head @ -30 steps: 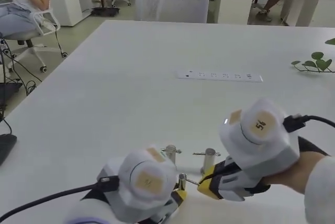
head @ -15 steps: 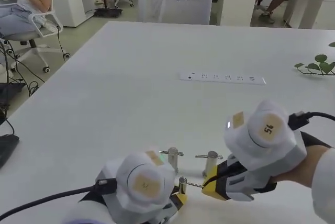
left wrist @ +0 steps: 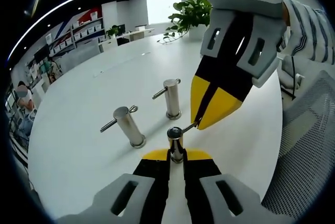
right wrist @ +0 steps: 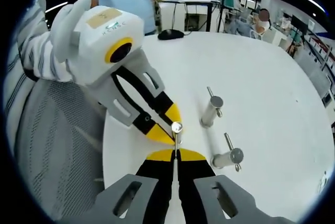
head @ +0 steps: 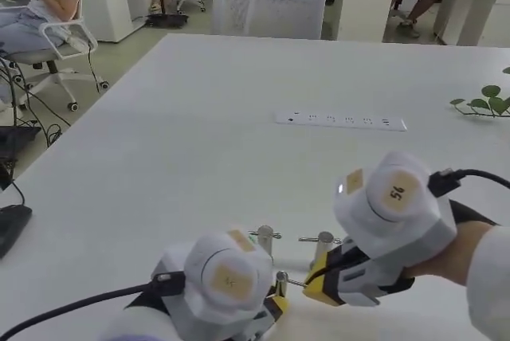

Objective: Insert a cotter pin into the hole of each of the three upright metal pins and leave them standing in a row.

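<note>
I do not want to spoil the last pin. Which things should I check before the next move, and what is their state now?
1. Left gripper shut on the third pin, pin upright: ok.
2. Right gripper shut on the cotter pin: ok.
3. Cotter pin tip inside the hole: cannot tell.
4. Two finished pins upright, cotter pins through them: ok.
5. Third pin in line with those two: not ok, it stands nearer.

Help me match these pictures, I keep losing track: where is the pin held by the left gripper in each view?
Head view: held pin, bottom centre, between left gripper and right gripper.
Left gripper view: lower centre, upright between that gripper's fingers.
Right gripper view: centre, just past the right gripper's fingers.
Shared landmark: the two fitted pins standing beside it.
</note>
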A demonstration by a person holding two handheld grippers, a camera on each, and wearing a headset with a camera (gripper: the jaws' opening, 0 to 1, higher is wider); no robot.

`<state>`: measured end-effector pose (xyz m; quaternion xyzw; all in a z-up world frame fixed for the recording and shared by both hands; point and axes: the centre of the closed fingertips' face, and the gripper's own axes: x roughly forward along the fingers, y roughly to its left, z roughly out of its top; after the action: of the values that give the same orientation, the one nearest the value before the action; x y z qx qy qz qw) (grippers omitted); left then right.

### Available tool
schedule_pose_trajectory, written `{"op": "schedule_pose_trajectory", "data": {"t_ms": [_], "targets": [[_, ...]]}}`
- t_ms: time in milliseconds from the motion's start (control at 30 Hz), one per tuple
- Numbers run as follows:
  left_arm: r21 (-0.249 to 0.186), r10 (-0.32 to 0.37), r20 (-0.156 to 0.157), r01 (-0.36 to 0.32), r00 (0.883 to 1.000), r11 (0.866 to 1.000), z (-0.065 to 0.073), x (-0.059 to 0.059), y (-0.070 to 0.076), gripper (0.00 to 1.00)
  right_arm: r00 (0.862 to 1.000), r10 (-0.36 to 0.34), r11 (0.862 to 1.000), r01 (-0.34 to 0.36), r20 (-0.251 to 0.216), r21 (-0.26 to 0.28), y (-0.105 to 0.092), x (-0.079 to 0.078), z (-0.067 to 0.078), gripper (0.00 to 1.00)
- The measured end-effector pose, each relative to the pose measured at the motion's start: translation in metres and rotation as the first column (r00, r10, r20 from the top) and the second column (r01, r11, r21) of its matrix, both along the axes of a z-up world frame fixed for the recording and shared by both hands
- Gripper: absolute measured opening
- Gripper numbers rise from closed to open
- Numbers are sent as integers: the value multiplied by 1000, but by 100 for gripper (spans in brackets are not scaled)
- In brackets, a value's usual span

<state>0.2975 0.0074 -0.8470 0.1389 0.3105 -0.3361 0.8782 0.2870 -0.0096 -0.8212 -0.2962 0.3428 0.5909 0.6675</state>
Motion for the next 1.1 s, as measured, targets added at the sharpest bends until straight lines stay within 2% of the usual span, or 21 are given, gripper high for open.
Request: {"op": "schedule_pose_trajectory", "data": {"t_ms": [467,667,1100], "targets": [[-8,1,-6,-1,1000,1000,0,-2,-3,7,1000,-10,1000,10,-1,11,9,1,0,3],[-19,9,-14,-9,1000,1000,-1,-3,-4,7,1000,-26,999,26,-16,24,10,0,0,3],[-25,15,-22,-15,1000,1000,-1,-4,-4,7,1000,-17,999,17,-14,45,12,-2,1,4]]}}
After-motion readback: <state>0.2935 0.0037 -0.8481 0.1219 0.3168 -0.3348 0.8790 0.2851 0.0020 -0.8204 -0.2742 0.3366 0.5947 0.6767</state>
